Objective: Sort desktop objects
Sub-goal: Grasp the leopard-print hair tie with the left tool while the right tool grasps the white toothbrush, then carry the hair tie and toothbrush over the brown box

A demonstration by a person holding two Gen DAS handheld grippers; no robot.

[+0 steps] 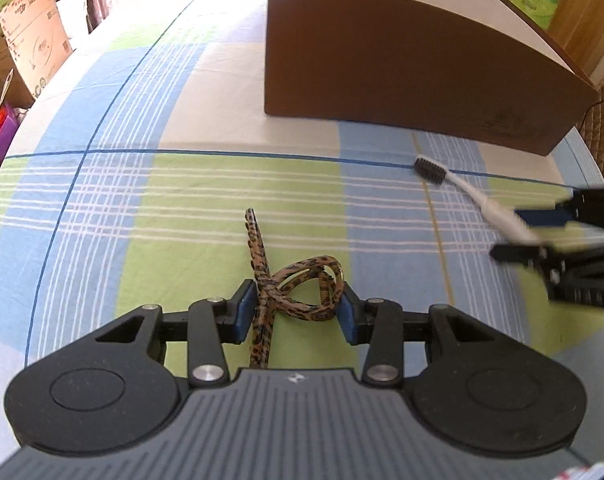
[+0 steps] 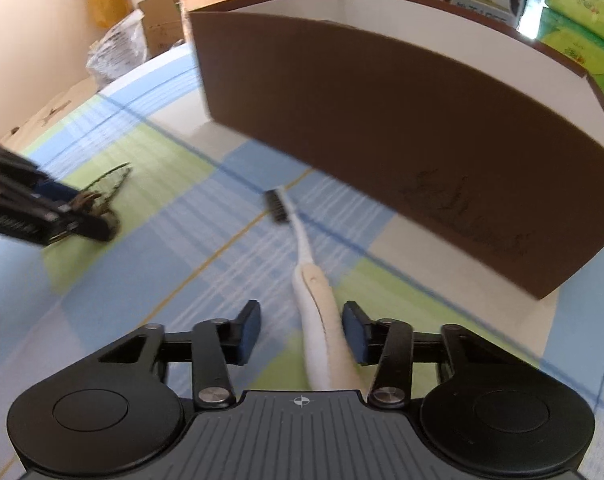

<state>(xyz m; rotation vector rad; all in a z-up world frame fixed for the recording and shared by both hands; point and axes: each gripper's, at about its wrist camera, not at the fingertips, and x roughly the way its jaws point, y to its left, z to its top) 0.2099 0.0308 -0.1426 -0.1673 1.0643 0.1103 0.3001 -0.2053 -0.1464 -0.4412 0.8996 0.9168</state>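
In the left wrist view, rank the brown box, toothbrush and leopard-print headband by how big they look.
1. Brown box, clearly largest.
2. and 3. Toothbrush and leopard-print headband look alike; the headband is twisted and nearer the camera, so I won't rank them.

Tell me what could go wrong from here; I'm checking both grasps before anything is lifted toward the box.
The left hand-held gripper pinches only part of the leopard-print hair band, so its loose loops may slip or snag. The right hand-held gripper straddles the toothbrush off-centre and unclamped; closing may push it aside.
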